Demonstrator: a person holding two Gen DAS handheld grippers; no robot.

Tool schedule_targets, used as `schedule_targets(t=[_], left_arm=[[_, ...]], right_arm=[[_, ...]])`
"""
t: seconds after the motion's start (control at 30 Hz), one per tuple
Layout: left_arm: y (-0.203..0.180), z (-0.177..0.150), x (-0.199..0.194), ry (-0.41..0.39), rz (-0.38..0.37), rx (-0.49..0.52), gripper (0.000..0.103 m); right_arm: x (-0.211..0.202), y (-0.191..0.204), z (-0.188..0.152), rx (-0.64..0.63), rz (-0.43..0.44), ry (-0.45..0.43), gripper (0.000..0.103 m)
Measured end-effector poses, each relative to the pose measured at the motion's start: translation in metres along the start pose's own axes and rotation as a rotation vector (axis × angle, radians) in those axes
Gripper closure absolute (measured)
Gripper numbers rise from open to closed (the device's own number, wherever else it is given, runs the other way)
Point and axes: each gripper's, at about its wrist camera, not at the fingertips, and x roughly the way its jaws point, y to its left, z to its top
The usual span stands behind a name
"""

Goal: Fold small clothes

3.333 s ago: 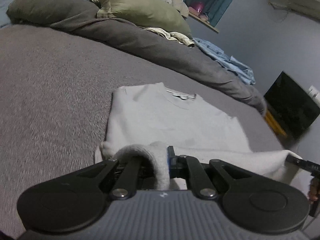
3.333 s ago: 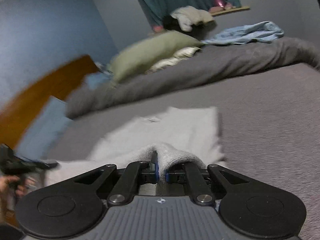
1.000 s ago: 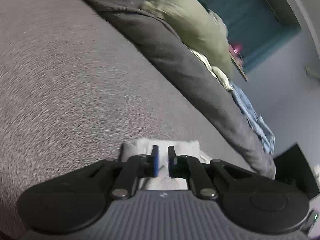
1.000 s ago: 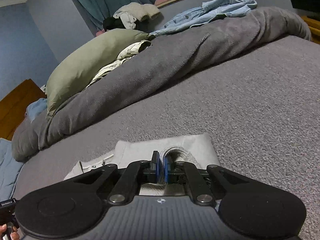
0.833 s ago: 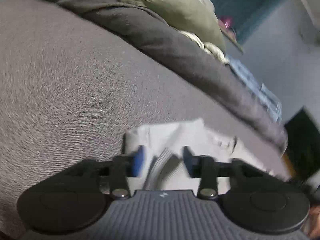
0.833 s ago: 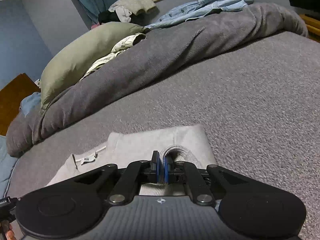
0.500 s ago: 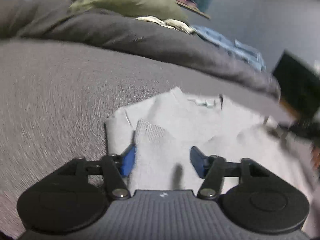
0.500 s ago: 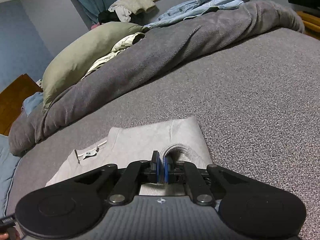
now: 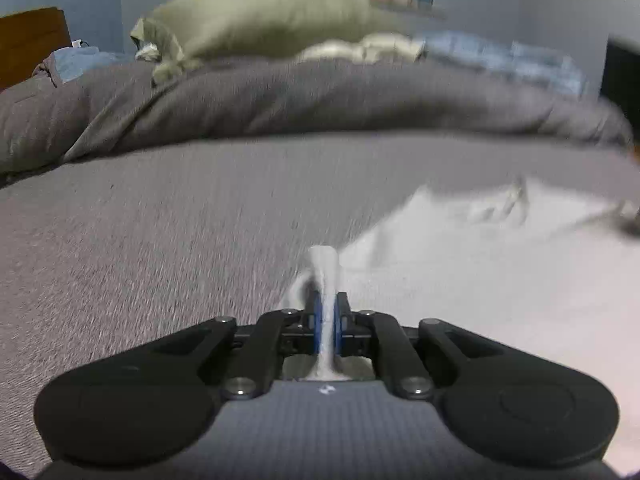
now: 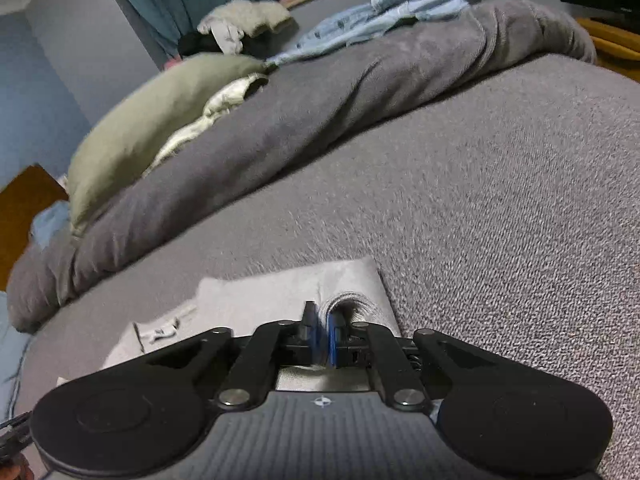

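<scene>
A small pale grey sweater [image 9: 480, 264] lies on the grey bed cover [image 9: 160, 240], spreading to the right in the left wrist view. My left gripper [image 9: 327, 320] is shut on a raised fold at the sweater's left edge. In the right wrist view the folded sweater [image 10: 280, 296] lies just ahead, its neck label [image 10: 160, 332] to the left. My right gripper [image 10: 323, 334] is shut on the ribbed hem [image 10: 356, 304] at the sweater's right side.
A bunched dark grey duvet [image 10: 320, 120] runs across the far side of the bed, with an olive pillow [image 10: 160, 120] and light blue jeans [image 10: 392, 12] on it. A wooden headboard [image 10: 24, 208] stands at the left. A dark screen [image 9: 622, 76] is at the right.
My left gripper opened, swung left off the sweater's top, then shut on a fold at its left edge. My right gripper stayed shut on the hem, nearly still.
</scene>
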Motion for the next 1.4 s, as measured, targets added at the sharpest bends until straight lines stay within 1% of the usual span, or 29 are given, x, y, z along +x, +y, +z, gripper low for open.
schedule_targets(t=[0.03, 0.07, 0.1, 0.13, 0.17, 0.23, 0.27, 0.37, 0.4, 0.43, 0.53, 0.6, 0.67, 0.73, 0.77, 0.83, 0.87, 0.9, 0.93, 0.97, 1.03, 1.13, 1.2, 1.23, 1.27, 1.33, 1.4], left_arm=[[0.000, -0.002, 0.002, 0.018, 0.013, -0.007, 0.090], [0.003, -0.004, 0.001, 0.020, 0.026, -0.030, 0.082], [0.008, -0.006, -0.003, 0.022, 0.041, -0.065, 0.062], [0.014, -0.007, -0.009, 0.027, 0.062, -0.109, 0.047], [0.018, -0.008, -0.017, 0.023, 0.072, -0.132, 0.047], [0.028, -0.011, -0.040, 0.003, 0.043, -0.147, 0.047], [0.031, -0.012, -0.050, 0.003, 0.040, -0.146, 0.047], [0.025, -0.017, -0.085, -0.010, 0.023, -0.117, 0.047], [0.020, -0.020, -0.098, -0.017, 0.011, -0.103, 0.045], [0.014, -0.026, -0.109, -0.019, 0.001, -0.090, 0.041], [-0.008, -0.045, -0.140, -0.016, -0.024, -0.065, 0.040], [-0.022, -0.059, -0.158, -0.027, -0.042, -0.078, 0.040], [-0.034, -0.074, -0.171, -0.037, -0.060, -0.120, 0.040], [-0.048, -0.085, -0.175, -0.029, -0.058, -0.140, 0.040], [-0.056, -0.089, -0.175, -0.027, -0.055, -0.136, 0.040], [-0.072, -0.096, -0.175, -0.050, -0.054, -0.105, 0.040], [-0.083, -0.100, -0.175, -0.067, -0.064, -0.070, 0.040], [-0.093, -0.101, -0.174, -0.075, -0.076, -0.033, 0.039], [-0.103, -0.102, -0.171, -0.075, -0.090, 0.006, 0.038], [-0.113, -0.102, -0.166, -0.073, -0.099, 0.038, 0.037], [-0.126, -0.102, -0.156, -0.075, -0.098, 0.073, 0.037], [-0.128, -0.107, -0.139, -0.044, -0.080, 0.067, 0.037], [-0.115, -0.115, -0.132, -0.024, -0.034, 0.046, 0.037], [-0.106, -0.120, -0.130, -0.019, -0.011, 0.030, 0.034], [-0.092, -0.126, -0.131, -0.020, -0.004, 0.000, 0.034], [-0.073, -0.135, -0.135, -0.018, -0.020, -0.044, 0.034], [-0.065, -0.139, -0.143, -0.001, -0.007, -0.040, 0.034]], right_arm=[[0.002, -0.001, 0.000, 0.011, -0.009, 0.009, 0.081], [0.000, -0.002, 0.000, 0.020, -0.019, -0.001, 0.066], [-0.005, -0.003, 0.000, 0.015, -0.034, -0.026, 0.058], [-0.012, -0.003, 0.001, 0.007, -0.057, -0.049, 0.049], [-0.021, -0.004, 0.003, -0.002, -0.078, -0.064, 0.050], [-0.038, -0.007, 0.005, -0.032, -0.103, -0.057, 0.050], [-0.048, -0.007, 0.006, -0.063, -0.115, -0.049, 0.050], [-0.084, 0.001, -0.001, -0.169, -0.150, -0.035, 0.049], [-0.097, 0.003, -0.005, -0.193, -0.152, -0.022, 0.048], [-0.107, 0.006, -0.011, -0.213, -0.153, -0.007, 0.047], [-0.135, 0.022, -0.040, -0.284, -0.147, 0.046, 0.046], [-0.149, 0.038, -0.063, -0.342, -0.126, 0.053, 0.046], [-0.158, 0.051, -0.088, -0.395, -0.113, 0.017, 0.046], [-0.166, 0.064, -0.116, -0.464, -0.118, -0.053, 0.046], [-0.167, 0.071, -0.132, -0.523, -0.130, -0.082, 0.046], [-0.162, 0.087, -0.158, -0.696, -0.116, -0.070, 0.046], [-0.160, 0.093, -0.171, -0.798, -0.095, -0.088, 0.046], [-0.159, 0.098, -0.180, -0.863, -0.068, -0.105, 0.045], [-0.156, 0.102, -0.184, -0.890, -0.036, -0.107, 0.045], [-0.152, 0.105, -0.186, -0.891, -0.003, -0.095, 0.045], [-0.143, 0.108, -0.186, -0.861, 0.015, -0.074, 0.044], [-0.128, 0.101, -0.182, -0.827, 0.018, -0.038, 0.043], [-0.118, 0.087, -0.178, -0.828, -0.018, 0.002, 0.042], [-0.117, 0.078, -0.175, -0.826, -0.033, 0.011, 0.038], [-0.118, 0.068, -0.173, -0.825, -0.044, 0.007, 0.033], [-0.127, 0.045, -0.164, -0.824, -0.083, -0.008, 0.031], [-0.140, 0.014, -0.156, -0.792, -0.145, -0.011, 0.030]])
